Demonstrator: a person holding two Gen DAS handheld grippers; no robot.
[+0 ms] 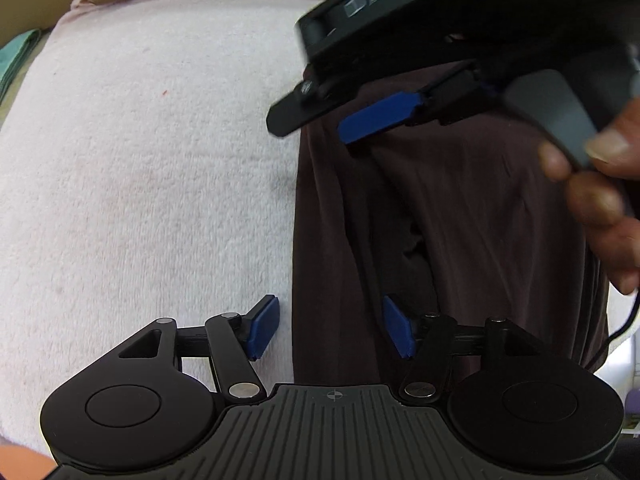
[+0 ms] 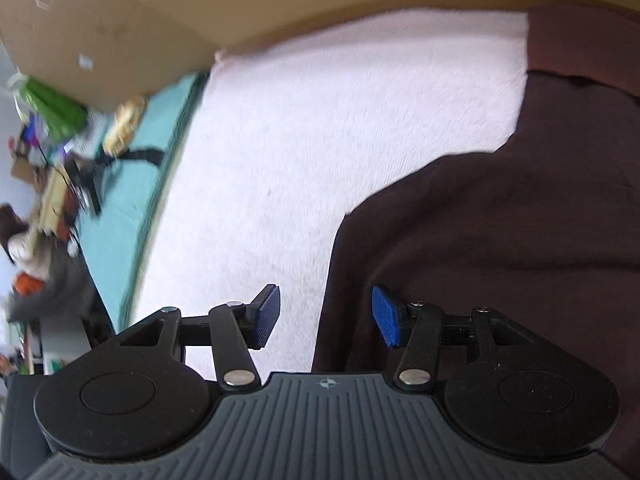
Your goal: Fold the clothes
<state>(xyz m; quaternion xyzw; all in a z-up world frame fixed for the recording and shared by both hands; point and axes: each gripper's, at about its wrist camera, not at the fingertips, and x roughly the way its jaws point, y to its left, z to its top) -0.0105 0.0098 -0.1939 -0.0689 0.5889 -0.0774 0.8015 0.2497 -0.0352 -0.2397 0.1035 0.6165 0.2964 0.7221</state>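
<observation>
A dark brown garment [image 1: 480,220] lies on a pale pink fleecy blanket [image 1: 140,180], its straight left edge running down the middle of the left wrist view. My left gripper [image 1: 330,326] is open and points down; that edge lies between its blue pads, which do not press on it. Above the garment, a hand [image 1: 592,208] holds my right gripper, one blue finger [image 1: 380,116] showing. In the right wrist view the right gripper [image 2: 326,314] stands open over the garment [image 2: 500,240], whose edge lies on the blanket [image 2: 320,140]. Nothing is gripped.
A teal cloth [image 2: 132,200] lies along the blanket's left side, with blurred clutter [image 2: 48,160] beyond it. A cardboard box [image 2: 100,20] stands at the far edge. A black cable [image 1: 628,320] hangs at the right.
</observation>
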